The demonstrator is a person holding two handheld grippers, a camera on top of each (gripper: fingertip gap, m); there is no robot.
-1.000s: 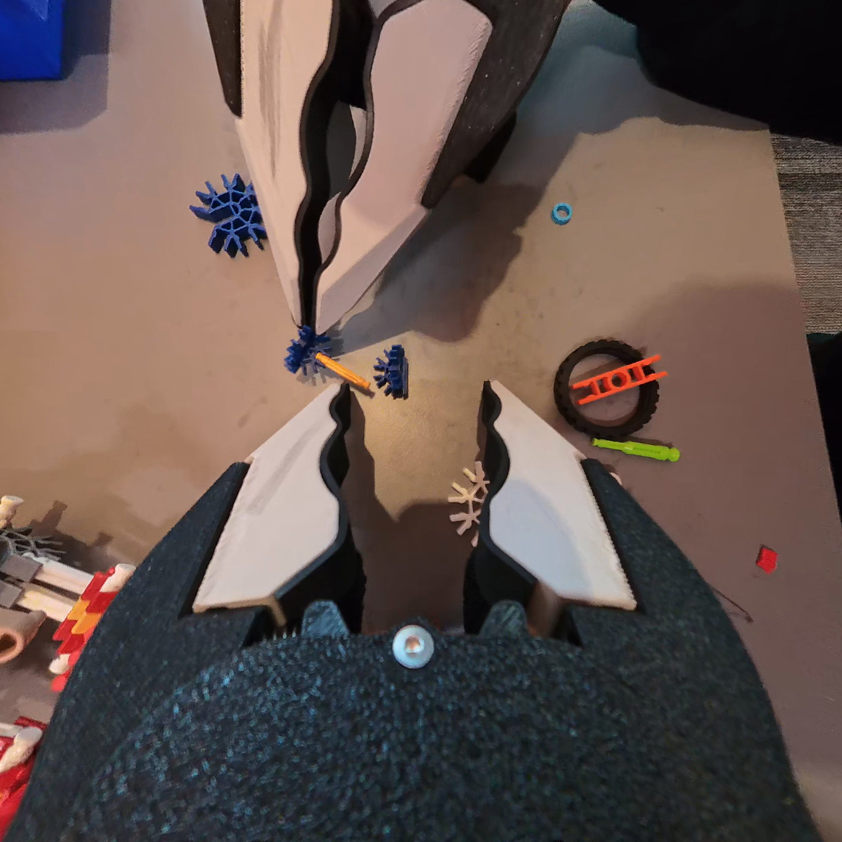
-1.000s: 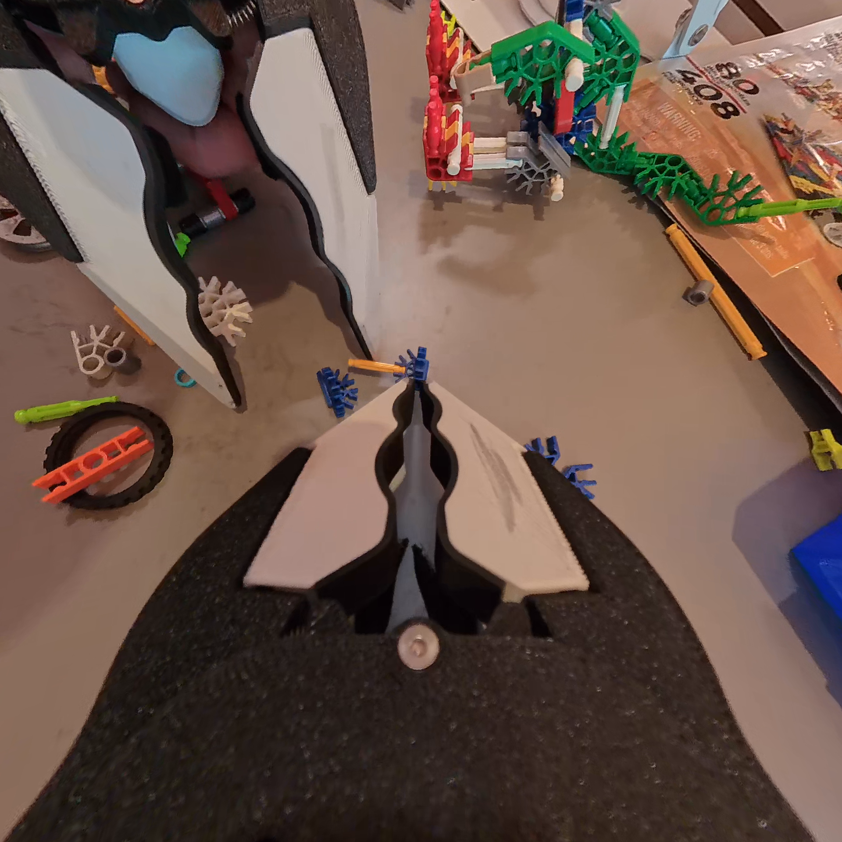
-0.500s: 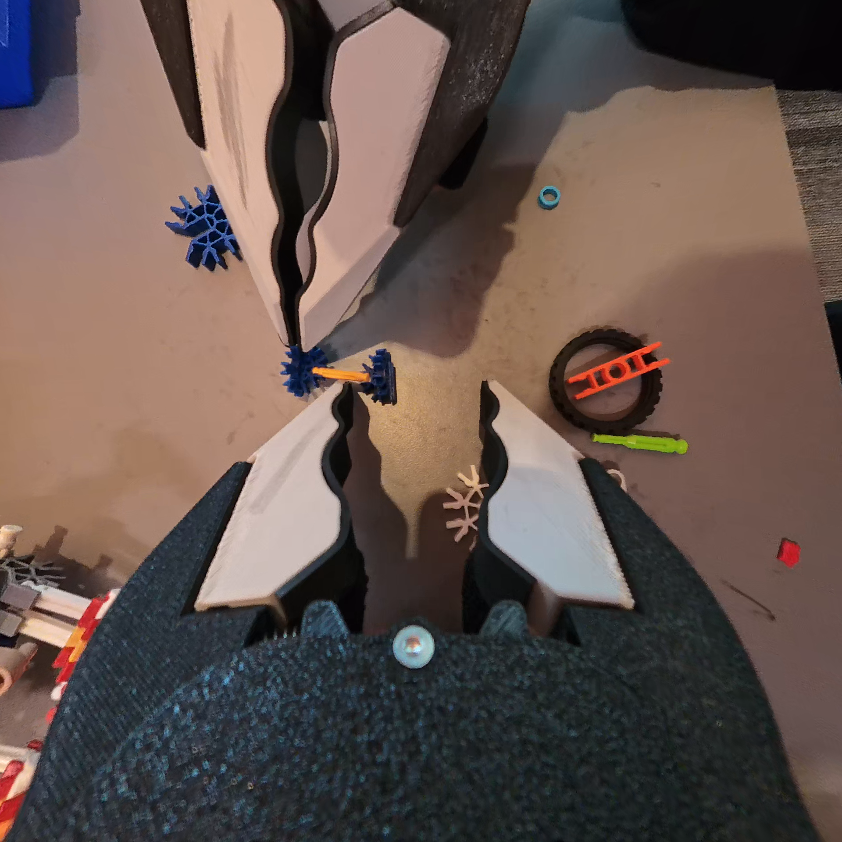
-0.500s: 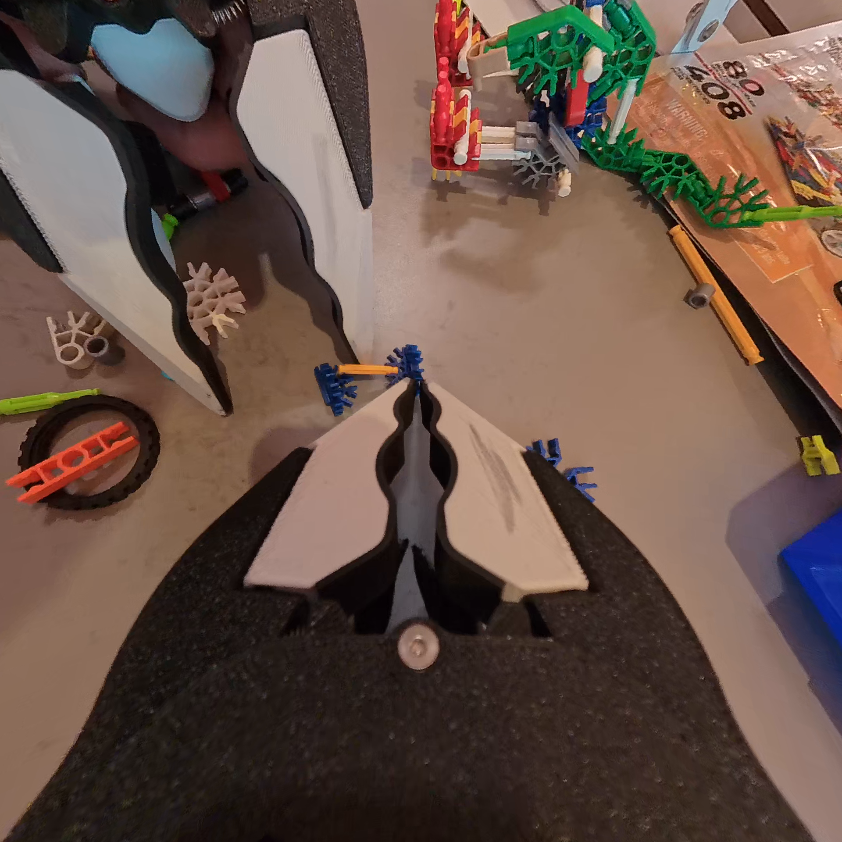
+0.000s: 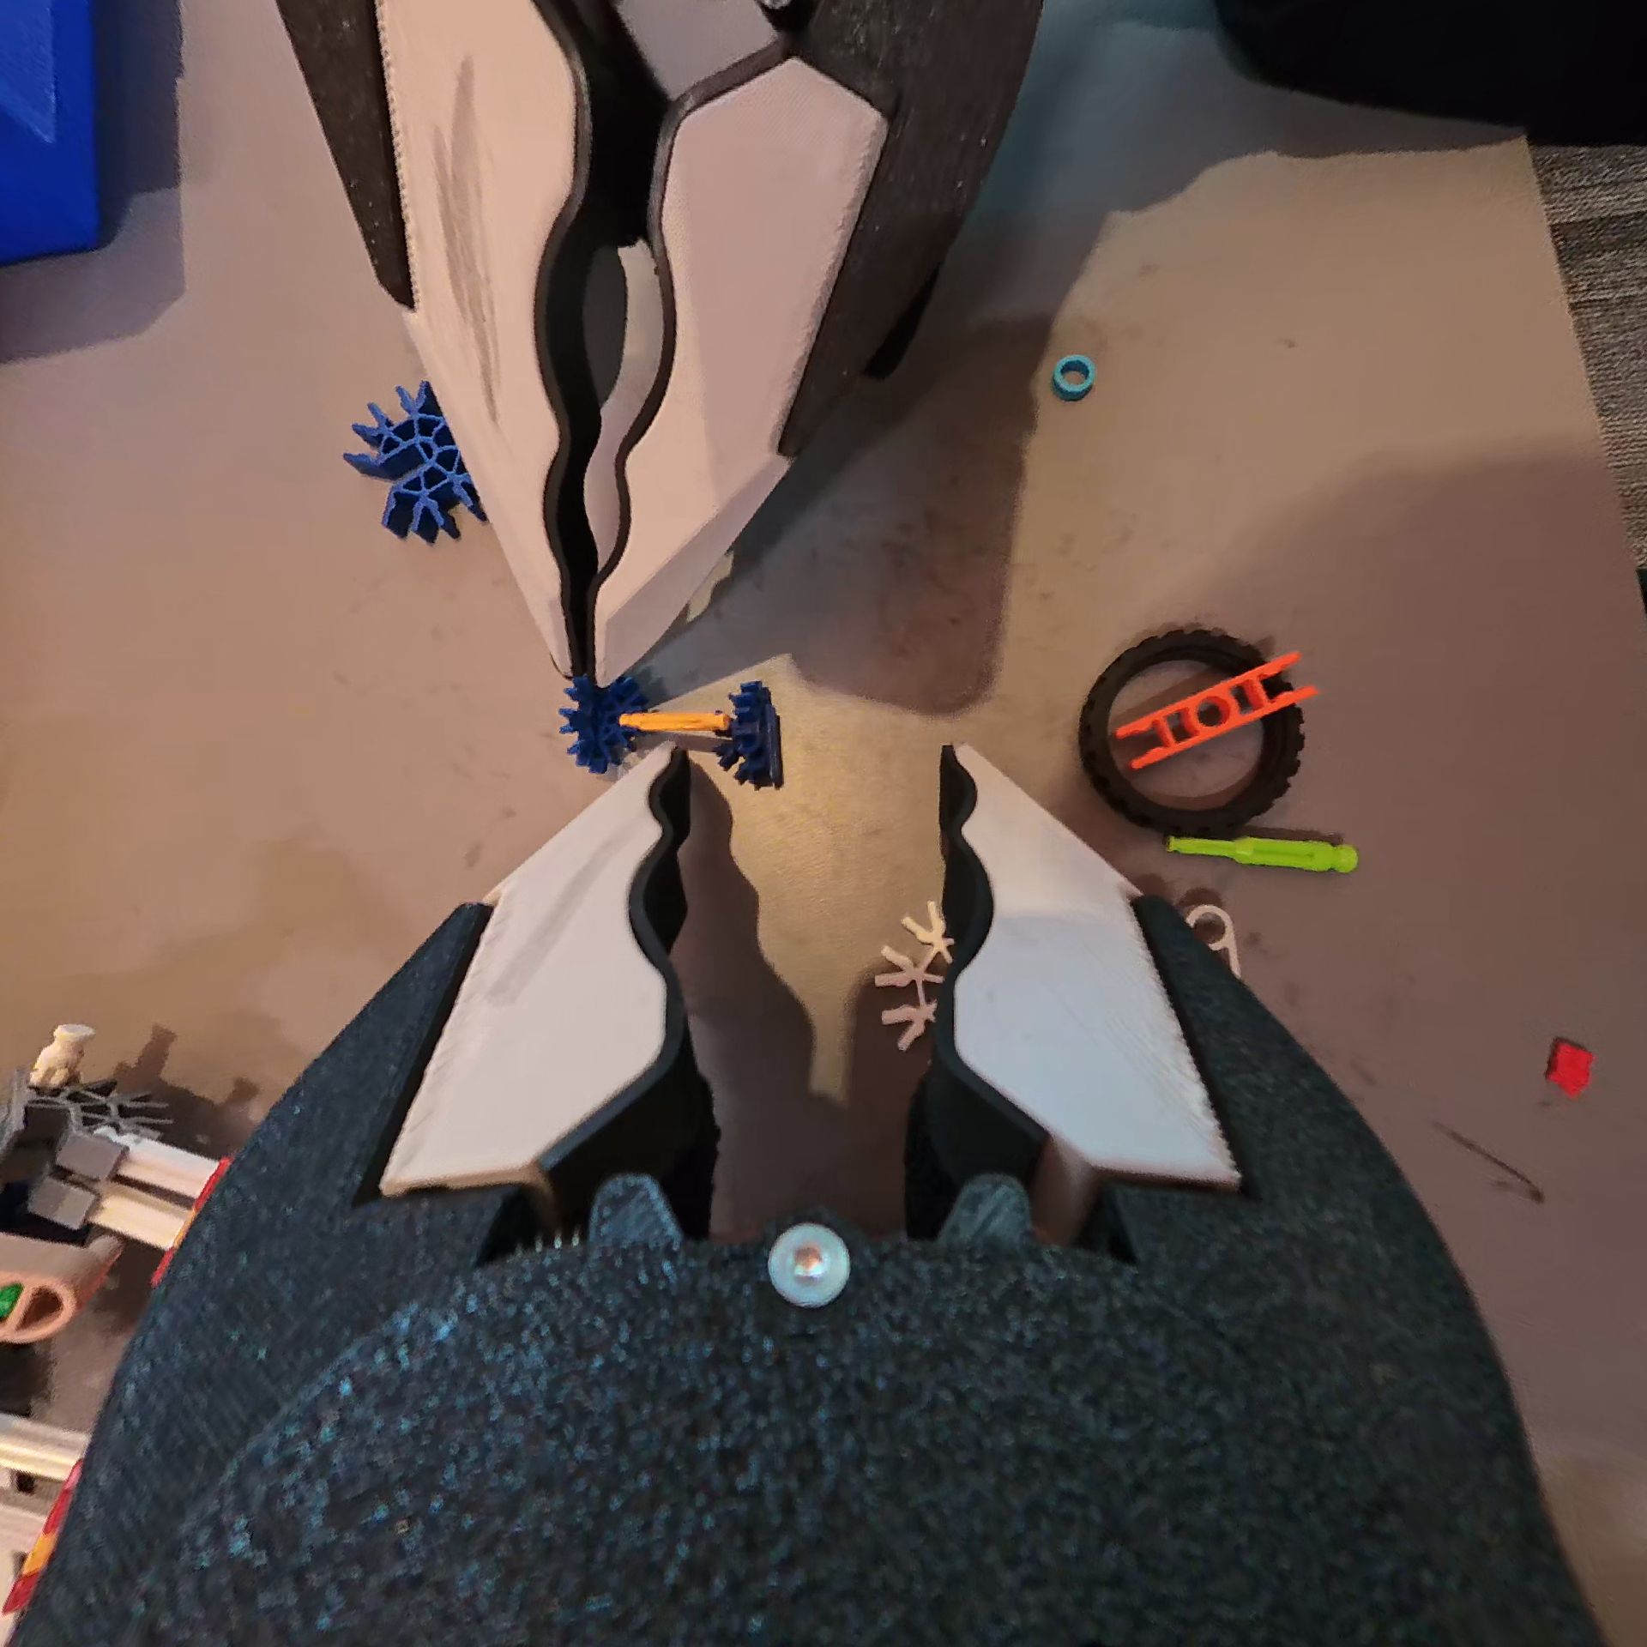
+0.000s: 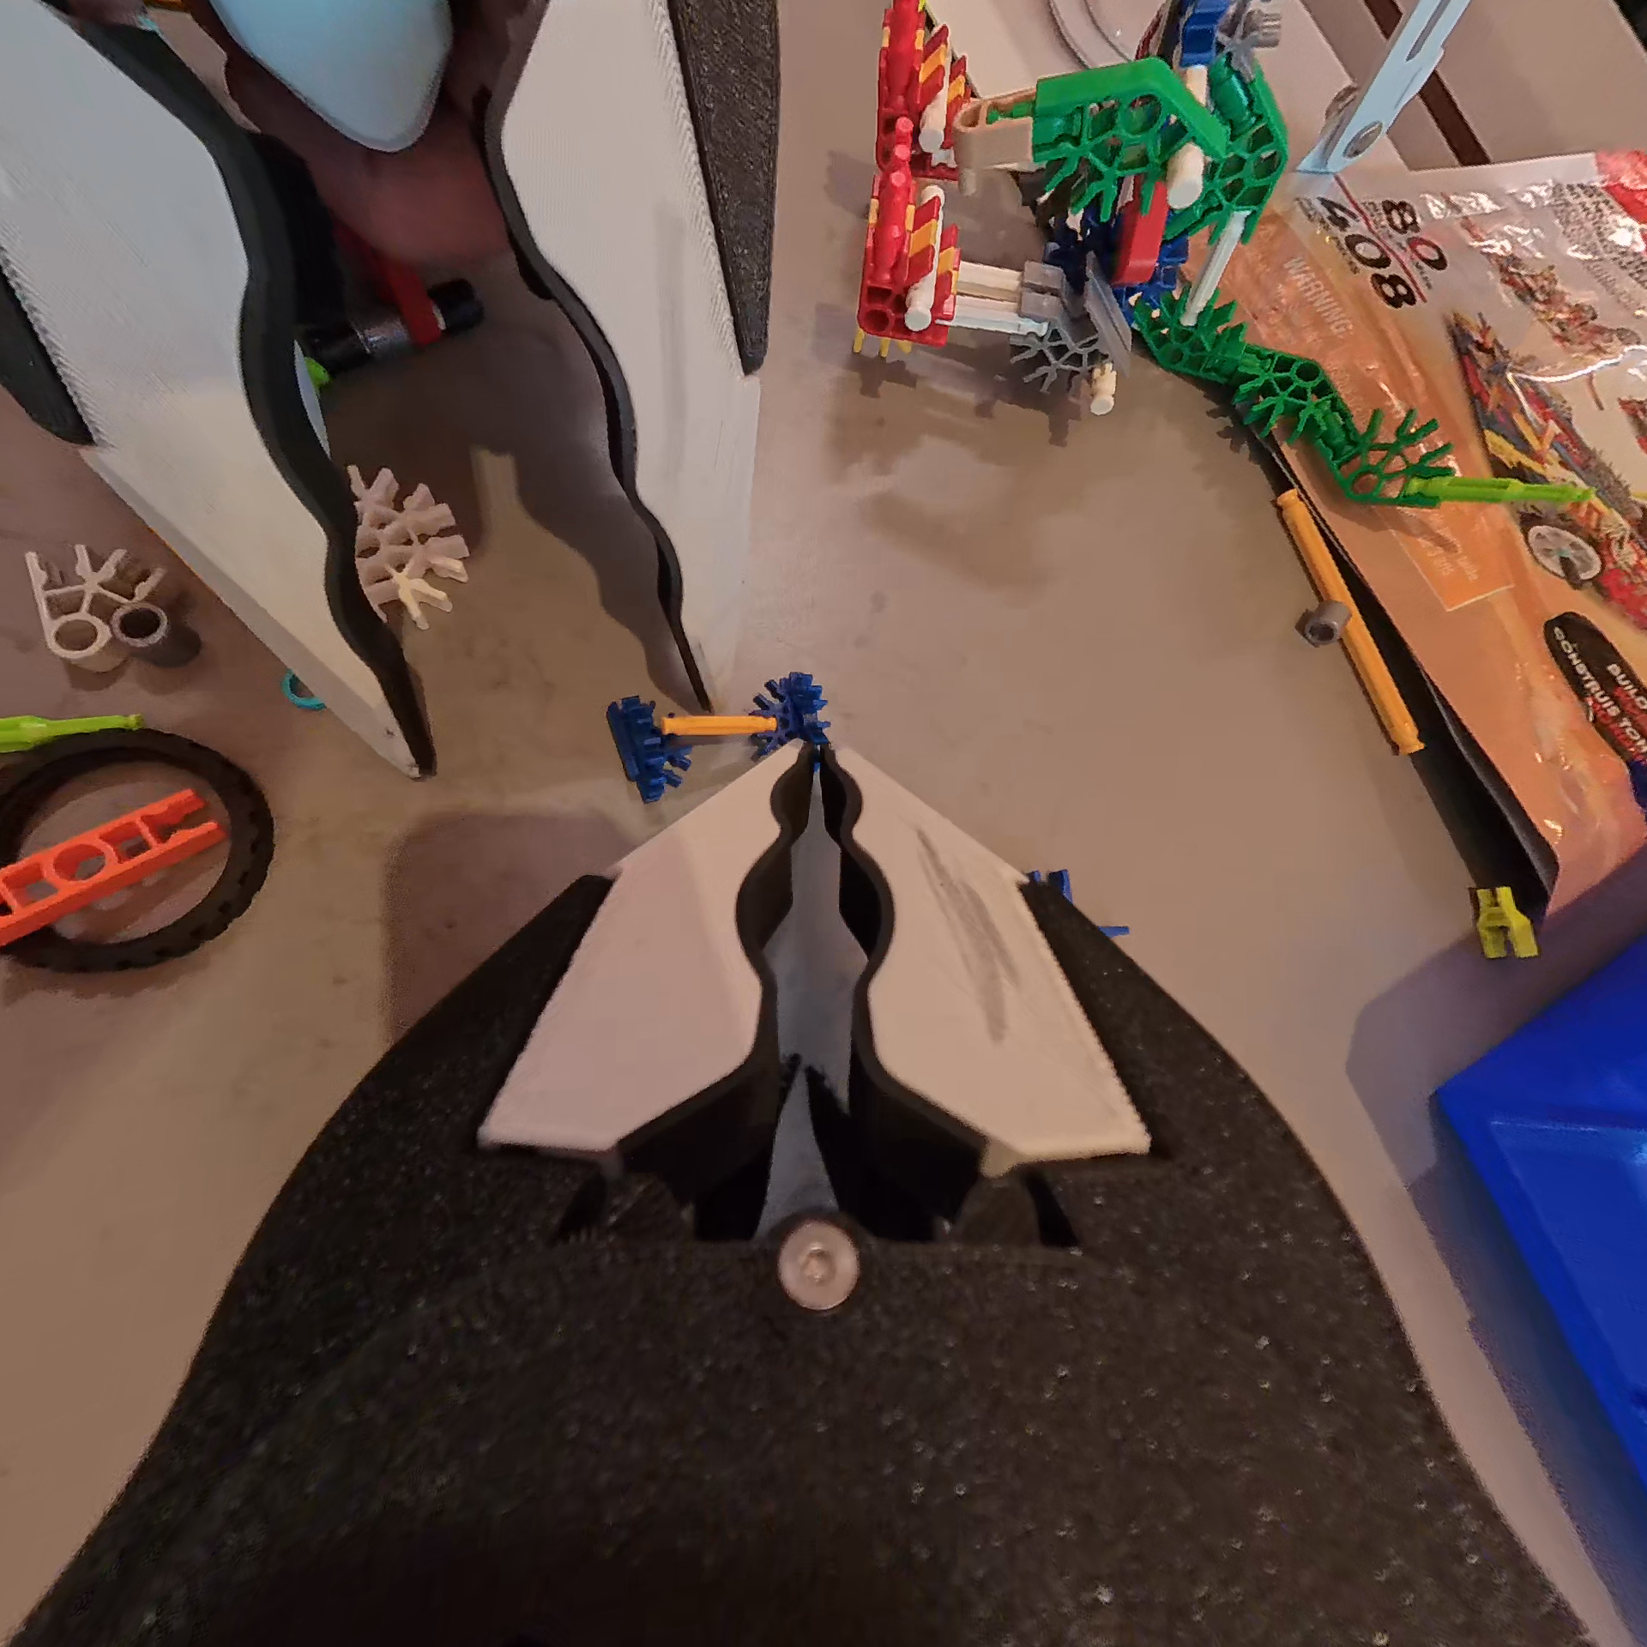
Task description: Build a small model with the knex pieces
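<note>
Your right claw (image 6: 815, 757) is pinched closed on a blue snowflake connector (image 6: 791, 708), gripping it by its near edge at the very fingertips. A short orange rod (image 6: 717, 725) runs out of that connector to the left and ends in a second blue connector (image 6: 646, 747), which sits low, at or just above the tabletop (image 6: 1025, 713). In the left wrist view the same small assembly shows with the right claw (image 5: 584, 664) coming down onto its left-hand connector (image 5: 599, 722), the orange rod (image 5: 673, 720) level, and the other connector (image 5: 753, 733) to the right.

Your left claw (image 5: 807, 762) stands wide open and holds nothing. Its left fingertip is just beside the rod, between the two blue connectors, without clearly touching. A white snowflake connector (image 5: 913, 976) lies on the tabletop (image 5: 267, 713) between the open fingers, close to the right one.

To the right of the left claw lie a black tyre (image 5: 1190, 740) with an orange piece (image 5: 1212, 722) across it, a lime-green rod (image 5: 1265, 854), a small teal ring (image 5: 1073, 378) and a red bit (image 5: 1569, 1065). A larger blue connector (image 5: 414, 468) lies behind the right claw. A coloured built model (image 6: 1069, 223) stands beyond the right claw, beside a printed bag (image 6: 1470, 401).
</note>
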